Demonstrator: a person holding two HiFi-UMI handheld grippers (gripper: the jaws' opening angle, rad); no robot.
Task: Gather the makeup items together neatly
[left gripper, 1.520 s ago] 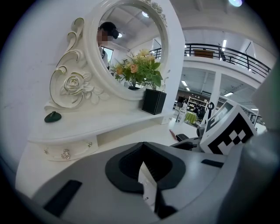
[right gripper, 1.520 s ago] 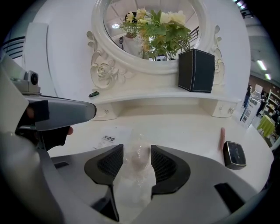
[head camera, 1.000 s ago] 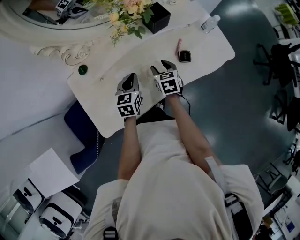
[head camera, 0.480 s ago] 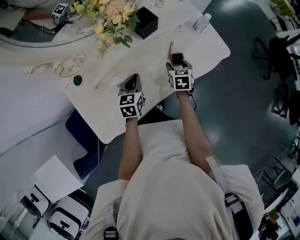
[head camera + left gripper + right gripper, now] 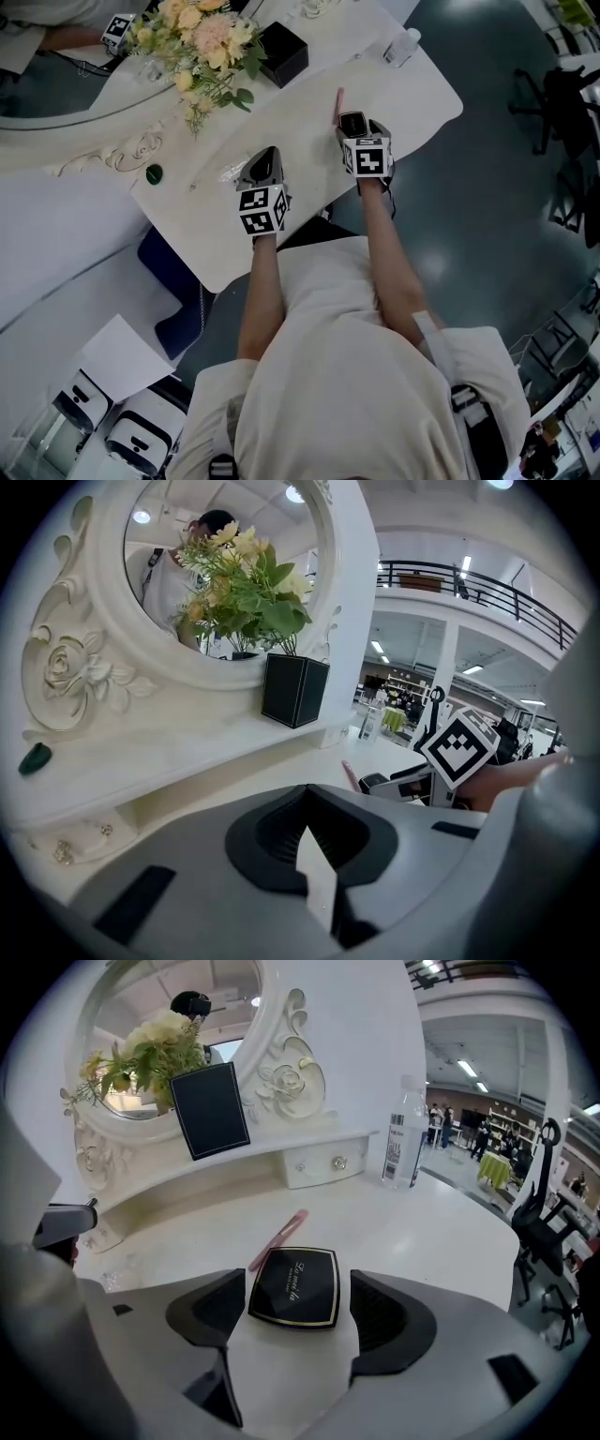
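A black square compact (image 5: pixel 293 1286) lies flat on the white dressing table (image 5: pixel 412 98). It sits between the jaws of my right gripper (image 5: pixel 300 1309), which have just been opening. They are open, with a slim gap on each side of the compact. A pink pencil (image 5: pixel 278 1238) lies just beyond the compact, touching its far corner. In the head view the right gripper (image 5: pixel 356 131) is over the compact (image 5: pixel 353 122) at the table's right part. My left gripper (image 5: pixel 265 159) hovers mid-table with its jaws together and nothing in them. A small green item (image 5: pixel 153 173) lies far left.
A black square vase with flowers (image 5: pixel 281 52) stands at the back by the ornate white mirror (image 5: pixel 84 667). A water bottle (image 5: pixel 401 47) stands at the back right. A small clear item (image 5: pixel 230 172) lies left of the left gripper. The table's front edge runs just under both hands.
My right gripper has moved right and away across the table to the compact, and its jaws now straddle it. The left gripper has shifted a little along the table.
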